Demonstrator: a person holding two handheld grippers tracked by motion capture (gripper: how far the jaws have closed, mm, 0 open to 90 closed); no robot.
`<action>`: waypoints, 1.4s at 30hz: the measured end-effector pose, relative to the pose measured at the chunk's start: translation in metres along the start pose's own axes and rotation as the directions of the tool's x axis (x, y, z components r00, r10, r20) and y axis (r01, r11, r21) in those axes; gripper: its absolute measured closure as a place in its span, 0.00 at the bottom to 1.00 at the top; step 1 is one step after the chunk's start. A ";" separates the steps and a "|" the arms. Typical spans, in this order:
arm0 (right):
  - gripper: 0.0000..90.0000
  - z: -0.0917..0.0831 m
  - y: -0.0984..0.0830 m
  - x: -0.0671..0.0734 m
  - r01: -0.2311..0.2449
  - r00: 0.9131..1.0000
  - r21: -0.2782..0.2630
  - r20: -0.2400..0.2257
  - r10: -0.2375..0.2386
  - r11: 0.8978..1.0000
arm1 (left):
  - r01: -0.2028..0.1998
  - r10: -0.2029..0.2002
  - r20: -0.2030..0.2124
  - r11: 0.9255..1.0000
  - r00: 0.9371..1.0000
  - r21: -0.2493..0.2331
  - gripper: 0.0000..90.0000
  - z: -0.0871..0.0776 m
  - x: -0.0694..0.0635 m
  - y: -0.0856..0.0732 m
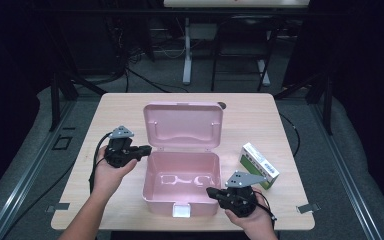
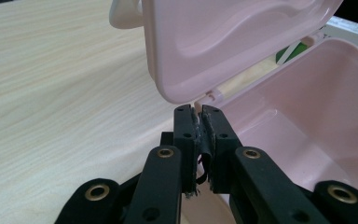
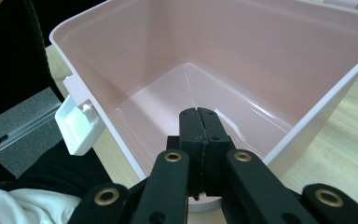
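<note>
We work on a pink box (image 1: 180, 187) that stands open on the bench (image 1: 260, 112), its lid (image 1: 184, 125) raised behind the tub.

1. Left hand-held gripper (image 1: 147, 149): it sits just off the box's left rear corner, tips directed at the hinge end of the lid. In the left gripper view the jaws stand almost together, a thin slit between the pads, with nothing pinched; the lid's lower corner (image 2: 177, 95) hangs just beyond the tips.
2. Right hand-held gripper (image 1: 211, 191): it rests at the box's right front corner. In the right gripper view the jaws are pressed together, empty, pointing over the rim into the bare tub (image 3: 205, 88). The white latch (image 3: 77, 126) hangs off the front wall, to the left of these jaws.

We judge the step in hand to be steadying the open box. For best results, we keep the right tips against the wall and avoid knocking the lid forward.

A green-and-white carton (image 1: 259, 165) lies beyond the right hand-held gripper. Its printing is too small to read.
</note>
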State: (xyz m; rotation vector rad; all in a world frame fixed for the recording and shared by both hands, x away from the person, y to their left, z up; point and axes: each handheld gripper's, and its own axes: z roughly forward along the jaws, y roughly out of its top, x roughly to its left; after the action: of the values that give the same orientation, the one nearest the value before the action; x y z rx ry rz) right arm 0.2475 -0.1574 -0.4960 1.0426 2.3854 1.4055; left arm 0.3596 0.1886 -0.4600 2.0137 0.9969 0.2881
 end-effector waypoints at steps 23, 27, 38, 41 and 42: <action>1.00 -0.001 -0.001 0.000 -0.009 1.000 -0.002 -0.005 0.009 1.000 | 0.002 -0.002 -0.014 1.000 1.000 -0.011 0.97 0.005 -0.001 -0.010; 1.00 -0.001 -0.001 0.001 -0.005 1.000 0.002 -0.003 0.005 1.000 | 0.000 0.000 -0.011 1.000 1.000 -0.008 0.96 0.003 -0.002 -0.011; 0.95 -0.002 -0.001 0.001 -0.017 1.000 -0.002 -0.016 0.017 1.000 | 0.010 -0.010 0.003 1.000 1.000 -0.017 0.96 0.003 -0.001 -0.013; 0.93 -0.002 -0.003 0.004 -0.009 1.000 -0.027 -0.018 0.008 1.000 | 0.006 -0.006 0.003 1.000 1.000 -0.020 0.96 0.003 -0.001 -0.013; 0.91 -0.004 -0.002 0.005 0.000 1.000 -0.035 -0.020 -0.001 0.999 | 0.001 -0.001 0.001 1.000 1.000 -0.020 0.95 0.002 -0.002 -0.013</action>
State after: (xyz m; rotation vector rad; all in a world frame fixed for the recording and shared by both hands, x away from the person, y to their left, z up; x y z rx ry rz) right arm 0.2408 -0.1573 -0.4951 1.0235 2.3663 1.4589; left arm 0.3519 0.1904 -0.4708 1.9953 0.9905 0.2955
